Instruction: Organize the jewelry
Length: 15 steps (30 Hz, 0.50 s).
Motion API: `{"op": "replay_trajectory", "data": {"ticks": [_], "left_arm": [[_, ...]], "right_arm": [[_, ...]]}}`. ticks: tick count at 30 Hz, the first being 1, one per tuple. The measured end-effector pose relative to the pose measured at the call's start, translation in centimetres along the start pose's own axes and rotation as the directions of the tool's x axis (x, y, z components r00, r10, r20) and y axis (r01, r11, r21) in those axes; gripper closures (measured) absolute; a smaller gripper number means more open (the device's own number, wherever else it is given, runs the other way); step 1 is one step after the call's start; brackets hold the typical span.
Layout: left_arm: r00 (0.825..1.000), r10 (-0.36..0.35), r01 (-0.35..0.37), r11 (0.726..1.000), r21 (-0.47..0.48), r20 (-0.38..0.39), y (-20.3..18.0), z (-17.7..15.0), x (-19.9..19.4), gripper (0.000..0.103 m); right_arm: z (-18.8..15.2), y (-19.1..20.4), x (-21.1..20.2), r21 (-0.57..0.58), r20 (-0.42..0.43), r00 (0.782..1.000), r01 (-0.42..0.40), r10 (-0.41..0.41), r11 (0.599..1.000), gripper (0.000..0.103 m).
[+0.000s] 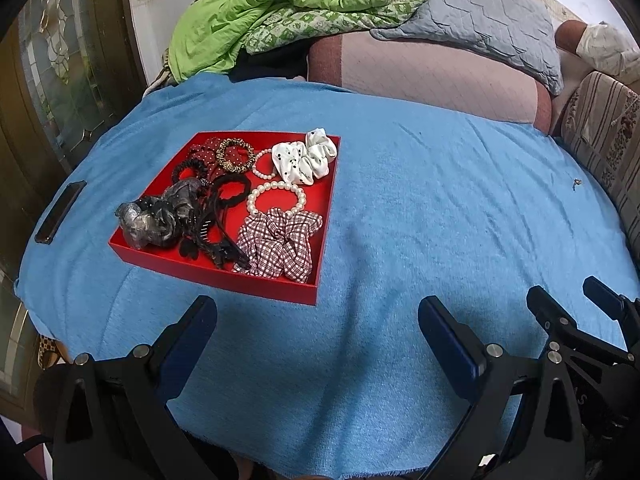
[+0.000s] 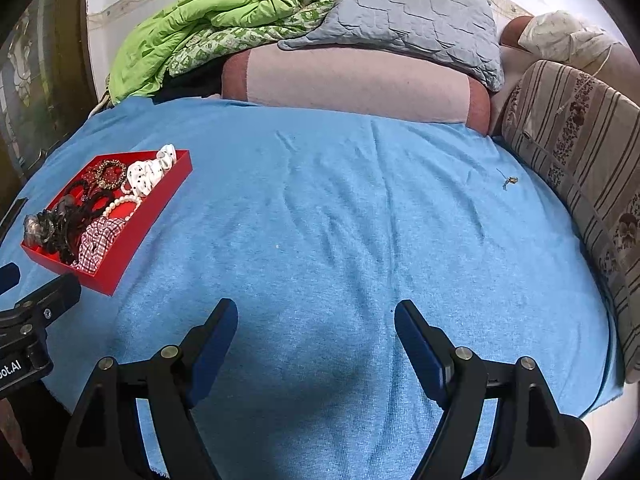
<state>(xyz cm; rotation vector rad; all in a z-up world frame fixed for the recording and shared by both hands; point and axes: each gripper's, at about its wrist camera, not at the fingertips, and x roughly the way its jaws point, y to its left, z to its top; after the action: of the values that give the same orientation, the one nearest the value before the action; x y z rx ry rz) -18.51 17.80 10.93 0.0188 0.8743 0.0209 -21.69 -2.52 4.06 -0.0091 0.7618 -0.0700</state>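
Note:
A red tray (image 1: 280, 286) sits on the blue cloth (image 1: 420, 208), left of centre. Inside lie a checked scrunchie (image 1: 278, 246), a white dotted scrunchie (image 1: 304, 156), a pearl bracelet (image 1: 276, 196), a leopard-print scrunchie (image 1: 235, 156), black hair ties and a grey organza scrunchie (image 1: 160, 216). My left gripper (image 1: 318, 312) hovers open just in front of the tray's near edge, nothing between its fingers. My right gripper (image 2: 316, 316) stands open over bare cloth, well right of the red tray (image 2: 120, 252). A small metal trinket (image 2: 509, 181) lies alone far right on the cloth.
A dark phone (image 1: 60, 212) lies at the cloth's left edge. Behind the cloth are a pink cushion (image 1: 432, 76), a grey quilted pillow (image 1: 480, 20) and a green blanket (image 1: 256, 12). A striped floral cushion (image 2: 580, 168) borders the right side.

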Motion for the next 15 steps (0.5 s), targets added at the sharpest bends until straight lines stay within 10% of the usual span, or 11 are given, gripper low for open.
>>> {"op": "replay_trajectory", "data": {"ticks": [15], "left_arm": [[0.999, -0.030, 0.030, 1.000, -0.002, -0.021, -0.64, -0.50, -0.13, 0.003]], "right_arm": [[0.09, -0.89, 0.06, 0.014, -0.001, 1.000, 0.021, -0.021, 1.000, 0.017]]}}
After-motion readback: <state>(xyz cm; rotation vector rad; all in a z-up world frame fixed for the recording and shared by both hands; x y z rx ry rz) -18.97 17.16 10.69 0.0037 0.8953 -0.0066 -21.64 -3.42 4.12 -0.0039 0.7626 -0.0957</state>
